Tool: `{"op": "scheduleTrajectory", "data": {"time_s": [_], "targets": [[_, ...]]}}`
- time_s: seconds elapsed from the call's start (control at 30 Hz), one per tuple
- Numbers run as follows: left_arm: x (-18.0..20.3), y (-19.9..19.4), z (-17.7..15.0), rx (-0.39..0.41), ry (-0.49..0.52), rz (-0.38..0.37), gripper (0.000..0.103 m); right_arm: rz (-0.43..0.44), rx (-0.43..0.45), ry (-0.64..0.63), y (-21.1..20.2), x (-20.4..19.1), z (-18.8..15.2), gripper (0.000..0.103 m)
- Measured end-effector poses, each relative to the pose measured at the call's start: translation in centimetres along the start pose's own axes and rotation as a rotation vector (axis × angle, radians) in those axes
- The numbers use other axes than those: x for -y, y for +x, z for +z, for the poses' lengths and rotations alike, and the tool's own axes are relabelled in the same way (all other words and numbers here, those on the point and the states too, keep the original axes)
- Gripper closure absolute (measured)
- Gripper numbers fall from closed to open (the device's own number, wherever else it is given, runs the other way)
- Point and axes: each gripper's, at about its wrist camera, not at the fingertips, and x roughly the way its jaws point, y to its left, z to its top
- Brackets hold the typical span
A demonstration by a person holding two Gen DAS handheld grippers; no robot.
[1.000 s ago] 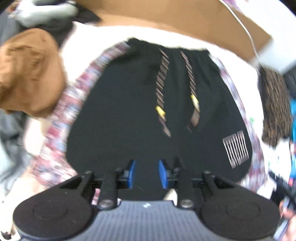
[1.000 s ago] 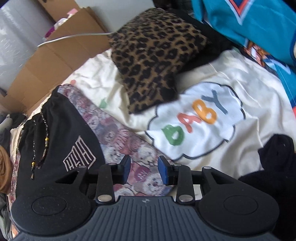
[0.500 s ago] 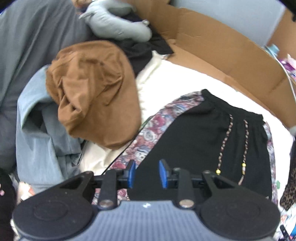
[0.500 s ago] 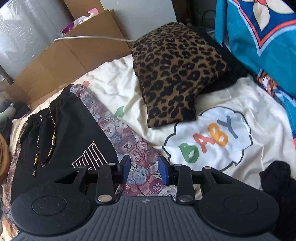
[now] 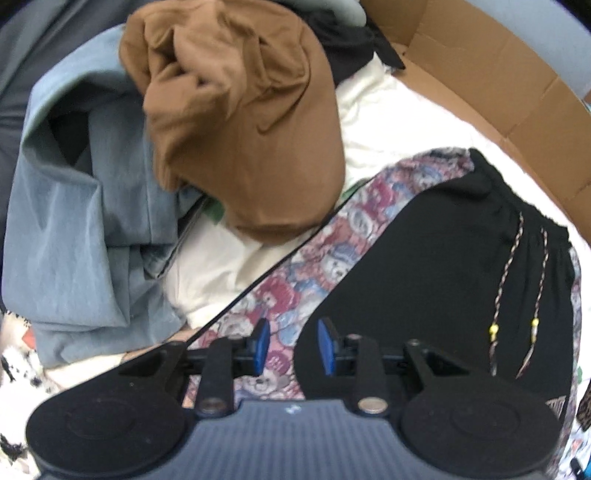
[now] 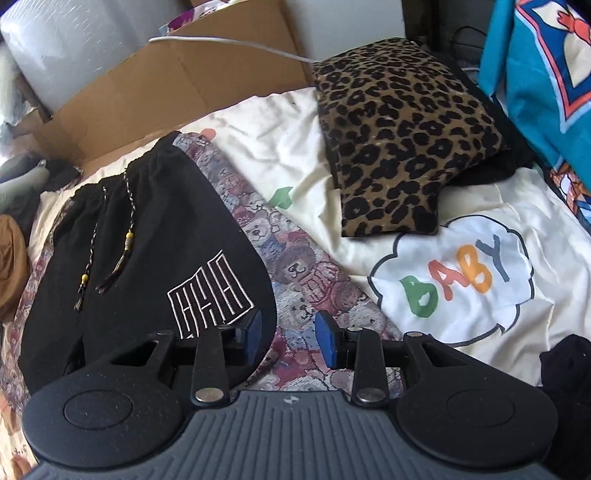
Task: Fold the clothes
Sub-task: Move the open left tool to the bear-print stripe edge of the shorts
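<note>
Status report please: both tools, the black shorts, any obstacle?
Left tool open, right tool open, both empty. Black drawstring shorts flat on bear-print cloth, unfolded. No obstacle on them.

Left tool [image 5: 290, 345]: blue pads parted, nothing between them, fingers pointing forward and low. Right tool [image 6: 288, 338]: same state, pads parted with a clear gap, empty, angled down. No hand or sleeve visible in either wrist view.

a soft cream bed sheet [image 6: 295, 147] covers the bed. flat brown cardboard [image 6: 177, 85] stands at the far side, by a pale wall [image 6: 343, 22].
</note>
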Motion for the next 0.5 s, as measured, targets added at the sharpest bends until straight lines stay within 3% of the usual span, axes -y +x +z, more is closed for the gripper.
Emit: {"op": "scheduleTrajectory", "data": {"time_s": [0.07, 0.2, 0.5], "targets": [[-0.8, 0.4, -0.6, 0.024, 0.020, 0.017, 0.061, -0.007, -0.001, -0.005, 0.0, -0.3, 0.1, 0.064], [-2.8, 1.5, -1.6, 0.095, 0.063, 0.055, 0.061, -0.017, -0.011, -0.033, 0.2, -1.1, 0.2, 0.064], [-7.2, 4.8, -2.1, 0.059, -0.004, 0.047, 0.062, -0.018, -0.043, -0.098, 0.9, -3.4, 0.1, 0.064]]}}
